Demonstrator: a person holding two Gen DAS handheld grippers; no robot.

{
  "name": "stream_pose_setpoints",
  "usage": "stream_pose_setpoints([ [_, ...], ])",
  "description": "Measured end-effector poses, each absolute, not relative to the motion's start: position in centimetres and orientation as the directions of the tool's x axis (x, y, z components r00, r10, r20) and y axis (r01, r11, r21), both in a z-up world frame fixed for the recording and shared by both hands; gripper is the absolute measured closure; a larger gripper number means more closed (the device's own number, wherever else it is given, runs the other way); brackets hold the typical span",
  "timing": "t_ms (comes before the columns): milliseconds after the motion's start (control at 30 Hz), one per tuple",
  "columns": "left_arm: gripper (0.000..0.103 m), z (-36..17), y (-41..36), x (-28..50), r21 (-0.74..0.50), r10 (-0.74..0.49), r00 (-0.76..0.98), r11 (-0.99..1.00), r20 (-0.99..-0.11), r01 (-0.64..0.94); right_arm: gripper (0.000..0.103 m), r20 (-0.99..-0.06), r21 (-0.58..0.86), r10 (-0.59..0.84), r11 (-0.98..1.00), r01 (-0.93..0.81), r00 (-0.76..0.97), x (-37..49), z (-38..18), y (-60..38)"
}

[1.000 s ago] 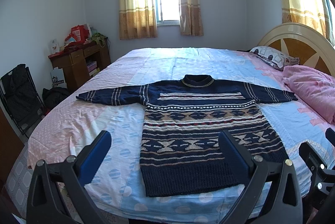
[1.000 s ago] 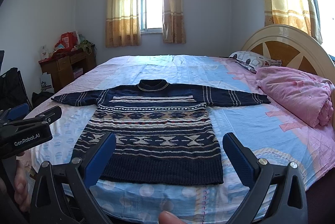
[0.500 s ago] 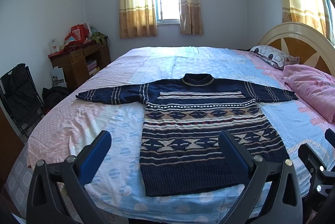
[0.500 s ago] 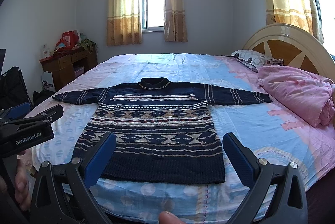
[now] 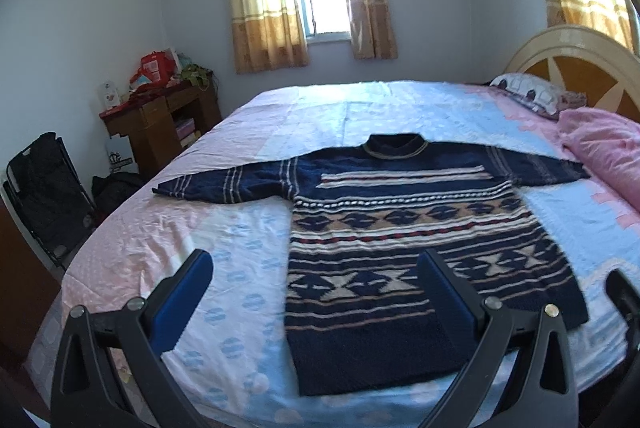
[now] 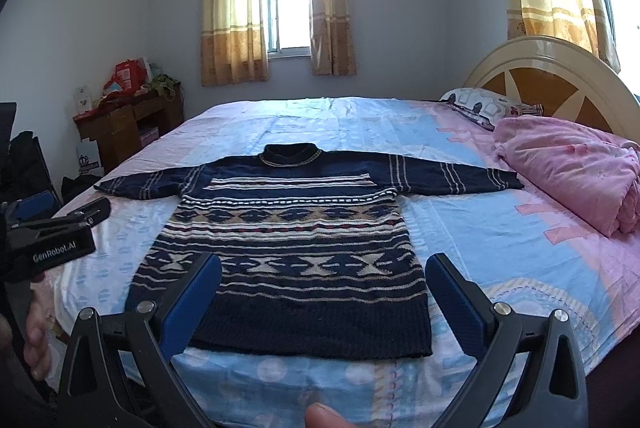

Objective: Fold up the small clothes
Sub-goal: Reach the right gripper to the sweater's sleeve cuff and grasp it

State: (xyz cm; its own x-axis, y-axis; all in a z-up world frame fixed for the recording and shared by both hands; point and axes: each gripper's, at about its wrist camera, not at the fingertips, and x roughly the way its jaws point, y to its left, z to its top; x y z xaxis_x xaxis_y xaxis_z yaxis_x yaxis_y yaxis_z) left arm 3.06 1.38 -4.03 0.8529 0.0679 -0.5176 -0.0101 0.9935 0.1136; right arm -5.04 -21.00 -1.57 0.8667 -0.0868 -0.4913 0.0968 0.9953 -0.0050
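From the left wrist view, the bed point(image 5: 256, 228) and the navy knitted sweater with cream and tan patterned bands point(image 5: 400, 228) fill more of the frame than a second ago: the left tongs point(image 5: 316, 280) have moved in and a little lower toward the near edge. No fold is made; the sweater lies flat, sleeves spread, hem nearest. This reads as the approach before a first grasp. The left tongs stand wide and empty, above the hem's left part, not touching it.

From the right wrist view, the sweater point(image 6: 296, 236) has likewise drawn closer. The right tongs point(image 6: 324, 284) hang wide and empty over the hem. The left tongs point(image 6: 60, 236) show at the left edge, over the bed point(image 6: 460, 240) beside the sweater's left sleeve.
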Motion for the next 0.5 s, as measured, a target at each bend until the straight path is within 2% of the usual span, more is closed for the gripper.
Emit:
stream_pose_setpoints([
  [200, 0.0, -5.1, 0.5, 5.8, 0.192, 0.084, 0.834, 0.981, -0.545, 0.027, 0.001, -0.475, 0.017, -0.075, 0.995, 0.094, 0.877, -3.1, -2.4, -23.7],
  [500, 0.0, -6.6, -2.4, 13.3, 0.294, 0.105, 0.813, 0.952, -0.573, 0.084, 0.001, -0.578, 0.045, -0.149, 0.976, 0.214, 0.802, 2.9, -5.9, -32.2],
])
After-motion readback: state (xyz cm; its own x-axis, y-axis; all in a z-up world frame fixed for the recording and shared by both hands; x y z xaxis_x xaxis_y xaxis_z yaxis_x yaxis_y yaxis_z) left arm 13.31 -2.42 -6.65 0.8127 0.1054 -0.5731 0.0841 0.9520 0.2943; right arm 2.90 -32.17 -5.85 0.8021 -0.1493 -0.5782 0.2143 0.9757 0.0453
